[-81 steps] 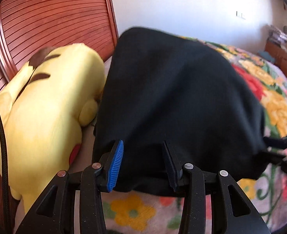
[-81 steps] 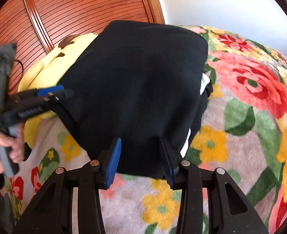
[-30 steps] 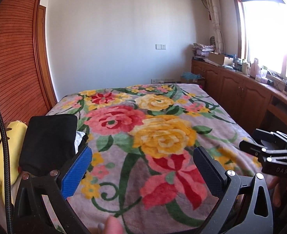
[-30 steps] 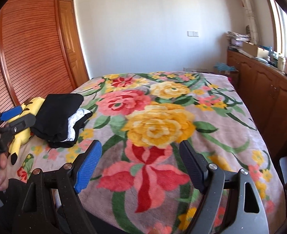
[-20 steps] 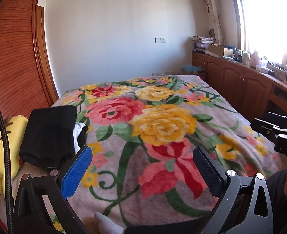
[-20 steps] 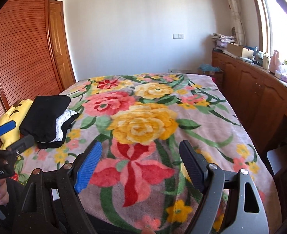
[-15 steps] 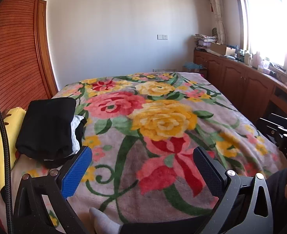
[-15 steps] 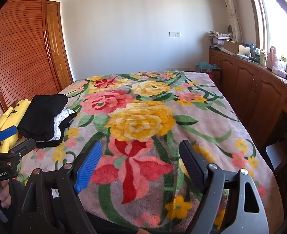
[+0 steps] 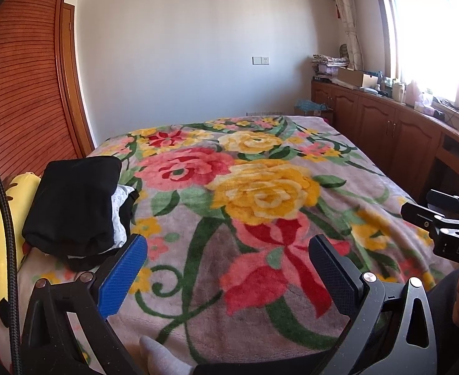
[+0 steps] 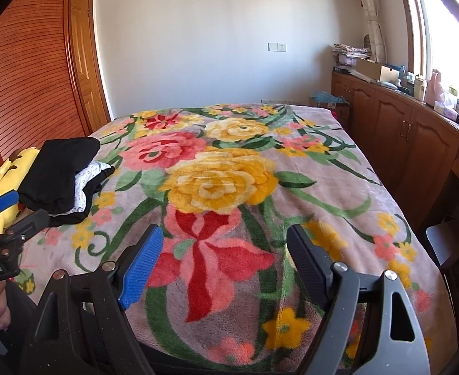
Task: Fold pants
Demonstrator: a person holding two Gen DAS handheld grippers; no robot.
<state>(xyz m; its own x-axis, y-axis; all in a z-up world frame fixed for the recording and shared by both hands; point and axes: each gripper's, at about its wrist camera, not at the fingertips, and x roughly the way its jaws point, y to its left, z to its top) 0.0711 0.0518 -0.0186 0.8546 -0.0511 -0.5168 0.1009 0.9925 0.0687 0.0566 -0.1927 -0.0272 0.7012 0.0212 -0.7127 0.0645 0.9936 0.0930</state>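
Folded black pants (image 9: 73, 200) (image 10: 57, 175) lie on top of a small stack of clothes at the left edge of the bed, beside a yellow plush toy (image 9: 1, 218) (image 10: 9, 175). My left gripper (image 9: 226, 265) hangs open over the flowered blanket (image 9: 260, 193), well back from the stack, with nothing between its fingers. My right gripper (image 10: 223, 253) is open too and empty, over the near middle of the blanket (image 10: 223, 184). Each gripper shows at the edge of the other's view.
A white patterned garment (image 10: 87, 175) pokes out under the black pants. Slatted wooden wardrobe doors (image 9: 20, 109) stand on the left. A wooden cabinet run (image 10: 410, 131) with clutter lines the right wall under the window. A socked foot (image 9: 164, 359) rests at the bed's near edge.
Both grippers let go of the black pants, opened wide and drew far back from the stack. Over the last second both sank a little and the view tilted down.
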